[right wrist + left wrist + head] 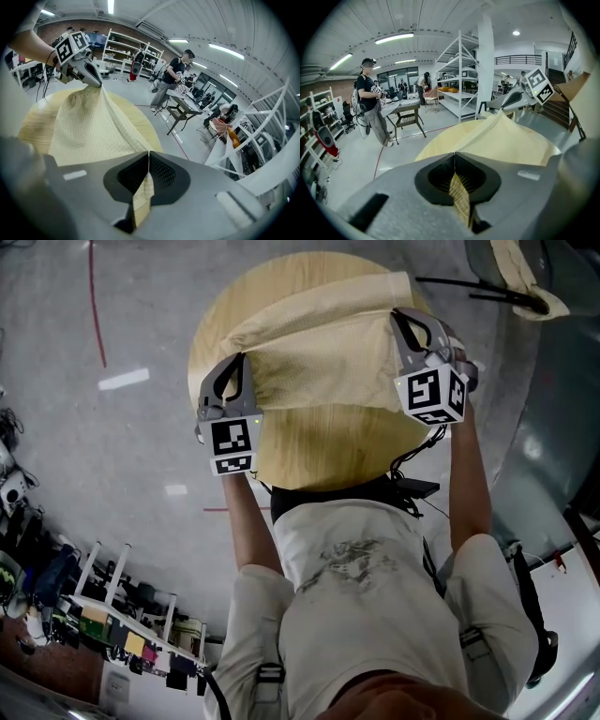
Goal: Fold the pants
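Note:
Pale yellow pants [319, 338] lie spread over a round wooden table [319, 451]. My left gripper [237, 360] is shut on the cloth's near left edge, and my right gripper [400, 315] is shut on its right edge. In the left gripper view the jaws [454, 154] meet and a strip of the pants [461, 199] is pinched between them; the cloth rises in a ridge to the right gripper [513, 99]. The right gripper view shows its shut jaws [149, 153] clamping a fold of pants [142, 199], with the fabric [84, 126] stretching to the left gripper [96, 79].
Another yellow cloth [525, 273] hangs on a dark frame at upper right. Grey floor with a red line [94, 306] surrounds the table. Shelving [461, 70], a small table [408, 115] and standing people [370, 101] [173, 77] are farther off.

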Motion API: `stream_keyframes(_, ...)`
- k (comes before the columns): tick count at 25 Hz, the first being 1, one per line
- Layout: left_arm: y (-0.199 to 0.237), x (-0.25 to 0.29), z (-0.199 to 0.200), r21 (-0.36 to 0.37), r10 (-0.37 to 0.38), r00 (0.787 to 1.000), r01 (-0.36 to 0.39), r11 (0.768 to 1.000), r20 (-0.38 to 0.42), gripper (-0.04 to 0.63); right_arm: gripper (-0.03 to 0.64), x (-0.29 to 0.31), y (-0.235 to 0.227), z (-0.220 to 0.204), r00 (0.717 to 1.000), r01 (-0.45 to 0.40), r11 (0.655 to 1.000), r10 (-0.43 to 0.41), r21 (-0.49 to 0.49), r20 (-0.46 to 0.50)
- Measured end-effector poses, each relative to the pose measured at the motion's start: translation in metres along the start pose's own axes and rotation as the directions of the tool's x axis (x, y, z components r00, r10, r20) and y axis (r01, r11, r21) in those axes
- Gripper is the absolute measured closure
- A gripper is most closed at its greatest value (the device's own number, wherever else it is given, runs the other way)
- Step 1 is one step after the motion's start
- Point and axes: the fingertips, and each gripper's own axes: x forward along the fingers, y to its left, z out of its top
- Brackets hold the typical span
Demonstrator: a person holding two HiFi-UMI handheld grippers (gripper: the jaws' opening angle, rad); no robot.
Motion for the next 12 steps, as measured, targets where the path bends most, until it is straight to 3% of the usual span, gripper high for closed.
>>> stream_keyframes(12, 0.017, 0.020, 0.002, 0.003, 0.047, 0.999, -0.047, 0.999, -0.004, 0.581, 0.600, 0.031, -0.012, 0.004, 1.000, -0.003, 0.999, 0.004, -0.036, 0.007)
